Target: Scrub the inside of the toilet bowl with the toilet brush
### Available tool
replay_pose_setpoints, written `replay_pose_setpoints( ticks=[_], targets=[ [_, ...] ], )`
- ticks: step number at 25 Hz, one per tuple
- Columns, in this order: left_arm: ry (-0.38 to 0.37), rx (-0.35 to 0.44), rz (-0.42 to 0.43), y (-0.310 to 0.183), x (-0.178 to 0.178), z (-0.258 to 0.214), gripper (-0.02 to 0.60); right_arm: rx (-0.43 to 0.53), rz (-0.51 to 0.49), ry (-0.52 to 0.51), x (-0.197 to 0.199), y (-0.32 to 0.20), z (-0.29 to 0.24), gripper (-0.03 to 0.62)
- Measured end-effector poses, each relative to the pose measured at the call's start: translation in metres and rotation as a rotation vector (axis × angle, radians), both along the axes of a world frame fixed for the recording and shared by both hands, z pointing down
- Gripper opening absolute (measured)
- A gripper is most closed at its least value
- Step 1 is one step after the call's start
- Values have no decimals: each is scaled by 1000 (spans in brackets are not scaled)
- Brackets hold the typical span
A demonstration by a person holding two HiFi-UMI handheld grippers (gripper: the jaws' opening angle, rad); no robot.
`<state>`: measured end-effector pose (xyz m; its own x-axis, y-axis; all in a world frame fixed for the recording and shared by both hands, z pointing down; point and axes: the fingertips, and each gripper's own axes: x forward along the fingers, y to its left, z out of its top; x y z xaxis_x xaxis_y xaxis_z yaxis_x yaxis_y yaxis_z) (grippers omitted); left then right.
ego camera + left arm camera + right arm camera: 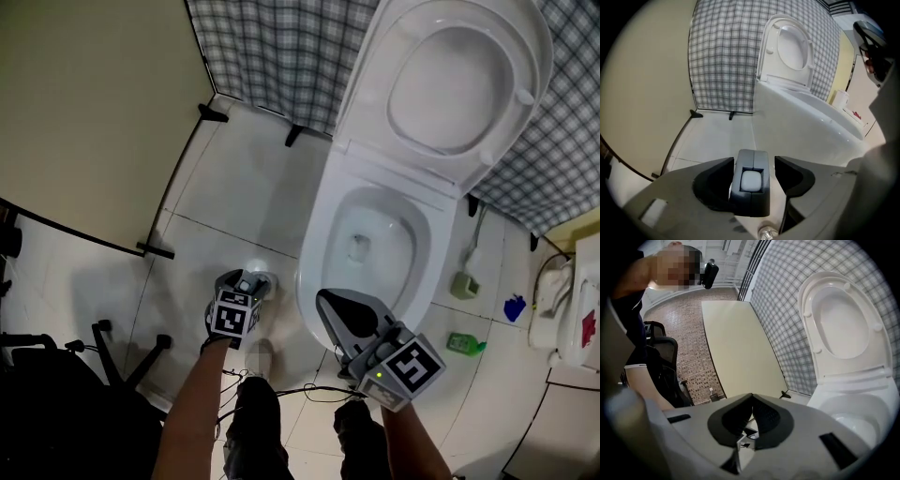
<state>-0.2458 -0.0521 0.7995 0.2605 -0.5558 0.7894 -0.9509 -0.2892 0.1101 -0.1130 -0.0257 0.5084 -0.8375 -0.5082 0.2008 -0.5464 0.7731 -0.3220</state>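
The toilet bowl (319,234) is open, its lid (459,75) tilted up and back against the plaid curtain (272,47). Left of the bowl, bare floor (234,197) runs out to the beige partition (94,103), leaving free room on that side. The toilet brush (751,182) stands just left of the bowl's rim in what seems to be a white round holder (263,278). Its long axis is upright, with the dark handle end pointing up. The left gripper (754,161) is released, jaws wide on either side of that handle end without touching it. The right gripper (752,399) is clenched empty, tips meeting, over the bowl's near rim.
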Motion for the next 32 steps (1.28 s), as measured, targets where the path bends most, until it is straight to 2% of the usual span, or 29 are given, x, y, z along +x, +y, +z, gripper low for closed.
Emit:
replay_pose_setpoints(
  ticks=[4, 7, 14, 17, 21, 32],
  targets=[
    [-11, -10, -23, 0, -6, 18, 281, -1, 3, -3, 0, -2, 7, 0],
    [-46, 14, -6, -6, -10, 18, 218, -1, 22, -4, 6, -7, 13, 0],
    [-56, -11, -21, -1, -21, -17, 211, -26, 33, -26, 8, -10, -2, 0],
    [-62, 27, -22, -4, -26, -62, 210, -23, 58, -50, 15, -17, -21, 0],
    [-77, 137, -4, -21, -26, -144, 211, 2, 77, -75, 22, -24, -56, 0],
    [-50, 406, 36, -69, 11, -353, 210, 116, 133, -111, 53, -31, -173, 0]
  ],
)
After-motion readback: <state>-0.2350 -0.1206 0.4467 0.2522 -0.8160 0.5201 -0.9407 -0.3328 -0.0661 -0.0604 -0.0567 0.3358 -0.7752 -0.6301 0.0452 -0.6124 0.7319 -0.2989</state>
